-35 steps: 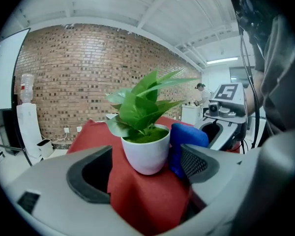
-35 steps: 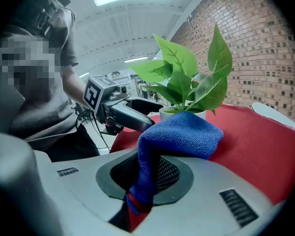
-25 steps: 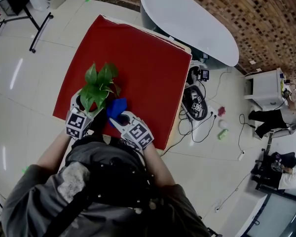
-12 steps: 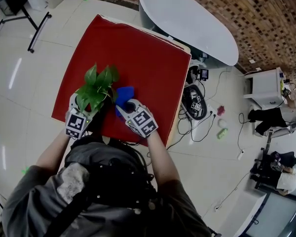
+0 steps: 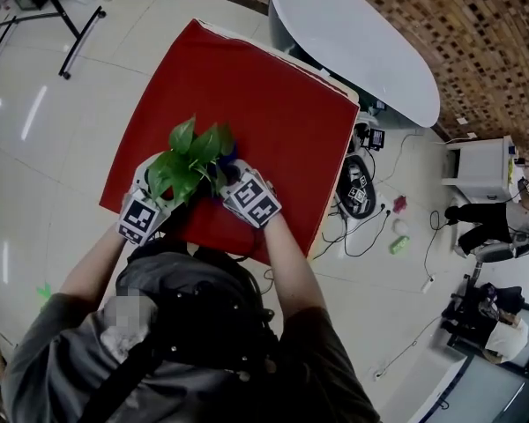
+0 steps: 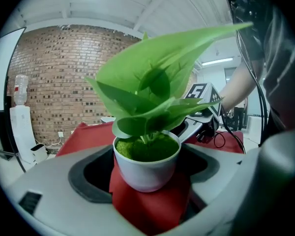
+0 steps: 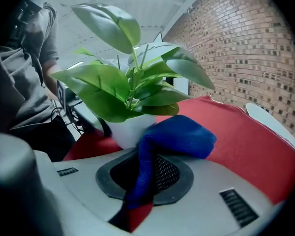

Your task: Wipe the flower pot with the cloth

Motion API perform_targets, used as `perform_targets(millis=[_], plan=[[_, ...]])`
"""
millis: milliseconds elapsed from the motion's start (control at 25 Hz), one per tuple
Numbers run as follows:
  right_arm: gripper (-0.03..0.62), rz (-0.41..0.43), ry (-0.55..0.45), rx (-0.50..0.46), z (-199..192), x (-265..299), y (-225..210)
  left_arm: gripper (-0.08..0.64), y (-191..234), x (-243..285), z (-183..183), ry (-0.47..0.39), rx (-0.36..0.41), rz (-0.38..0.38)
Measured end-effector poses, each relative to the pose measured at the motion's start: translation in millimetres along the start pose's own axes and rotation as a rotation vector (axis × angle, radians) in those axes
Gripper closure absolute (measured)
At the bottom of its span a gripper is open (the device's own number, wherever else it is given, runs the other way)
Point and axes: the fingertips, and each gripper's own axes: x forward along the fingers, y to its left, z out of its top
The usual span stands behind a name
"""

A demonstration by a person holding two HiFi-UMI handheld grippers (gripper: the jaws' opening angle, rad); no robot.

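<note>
Left gripper (image 5: 148,203) first: its jaws are clamped on either side of the small white flower pot (image 6: 146,170), holding it upright, mossy green filling up to the rim. Over to the right gripper (image 5: 238,186), and it's pinched tight on a fold of the blue cloth (image 7: 179,134), with the bunched end pushed up against the pot's side just under the leaves (image 5: 189,152). So the wipe looks to be under way, cloth on the pot wall. The pot stands on the red-covered table (image 5: 273,113), close to the near edge and toward its left corner, right in front of the person. Now the danger: with the pot this close to the edge, a hard sideways push from the cloth could tip it or drag it off if the left grip slips on that smooth wall. The cloth is held by only a narrow fold, so a firm rub might pull it free, and the low leaves could get caught in the stroke. As for writing, no brand or label can be read, only the black-and-white square markers on the gripper cubes.
</note>
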Motion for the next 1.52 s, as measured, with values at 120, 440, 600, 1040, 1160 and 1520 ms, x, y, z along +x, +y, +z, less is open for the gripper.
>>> perform_targets(millis=[120, 440, 600, 1040, 1160, 1520], plan=[[0.514, -0.023, 0.006, -0.05, 6, -7, 7, 0.107, 1, 0, 0, -0.001, -0.004, -0.007], [0.514, 0.017, -0.023, -0.036, 0, -15, 53, 0.106, 0, -1, 0, -0.001, -0.007, -0.028], [0.514, 0.011, -0.047, 0.055, 3, -17, 75, 0.104, -1, -2, 0, -0.002, -0.015, -0.022], [0.514, -0.137, -0.146, 0.244, -11, -50, 71, 0.104, -4, -19, -4, 0.01, -0.008, -0.002], [0.514, -0.234, -0.206, 0.318, -16, -71, 47, 0.104, 4, -22, -9, 0.003, -0.021, 0.001], [0.514, -0.545, -0.316, 0.562, -26, -165, 10, 0.247, 64, -66, -27, 0.076, -0.117, 0.186]])
